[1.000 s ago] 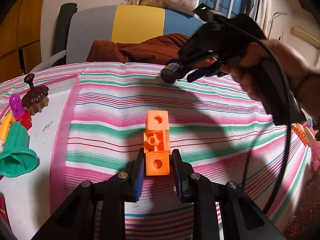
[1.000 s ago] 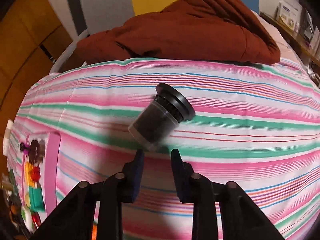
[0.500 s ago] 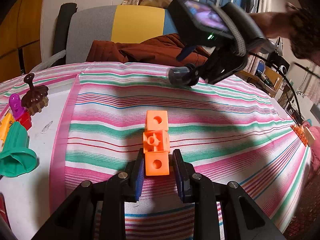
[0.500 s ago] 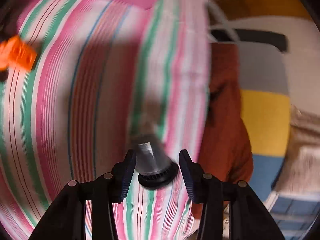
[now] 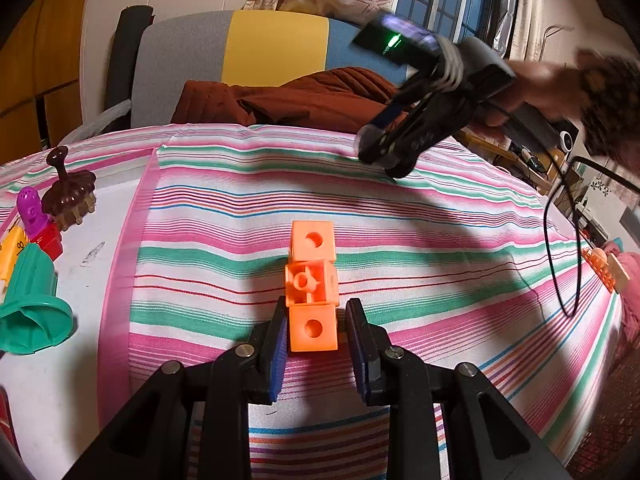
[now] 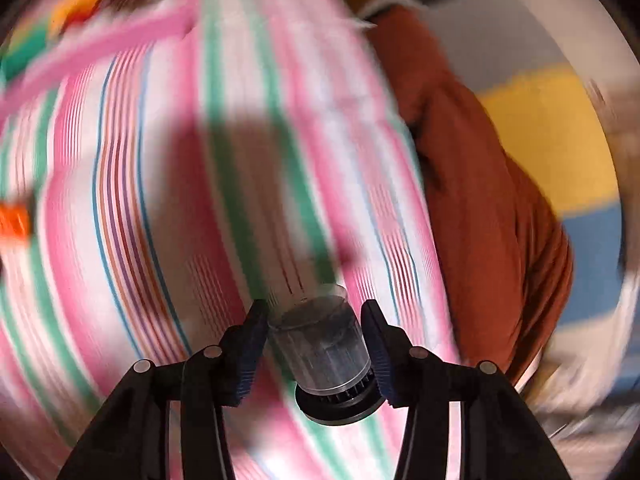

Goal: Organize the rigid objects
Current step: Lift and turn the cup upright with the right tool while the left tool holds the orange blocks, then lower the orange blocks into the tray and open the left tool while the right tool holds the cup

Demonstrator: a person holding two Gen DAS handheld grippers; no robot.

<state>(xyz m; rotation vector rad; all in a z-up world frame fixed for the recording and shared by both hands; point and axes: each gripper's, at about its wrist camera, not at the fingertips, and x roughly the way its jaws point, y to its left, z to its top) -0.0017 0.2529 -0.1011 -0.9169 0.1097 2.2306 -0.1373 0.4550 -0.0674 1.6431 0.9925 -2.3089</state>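
Three orange cubes point(image 5: 312, 285) are snapped into one bar lying flat on the striped bedspread point(image 5: 440, 240); its long axis runs straight away from the left wrist camera. The near cube and the far cube each show a round hole on top, while the middle one shows a peg in an open face. The left hand-held gripper point(image 5: 316, 340) sits at the bar's near end with a finger on either side of the nearest cube — slightly parted, a sliver of cloth showing on the right side, so it is not gripping.

One small clear jar point(image 6: 322, 348) with dark contents lies between the fingers of the right hand-held gripper point(image 6: 318, 354). Its black ribbed cap point(image 6: 338, 408) is toward the camera and its clear base points away along the fingers. The view is motion-blurred, but narrow gaps seem to show on both sides, so the fingers appear not to be touching it. From the left wrist view this gripper hovers over the far side of the bed, well apart from the bar.

On the white strip at the left lie one green cone-shaped toy point(image 5: 32, 308), one brown gear-like toy point(image 5: 70, 196), one purple piece point(image 5: 32, 210) on a red block and one yellow piece — all clustered together.
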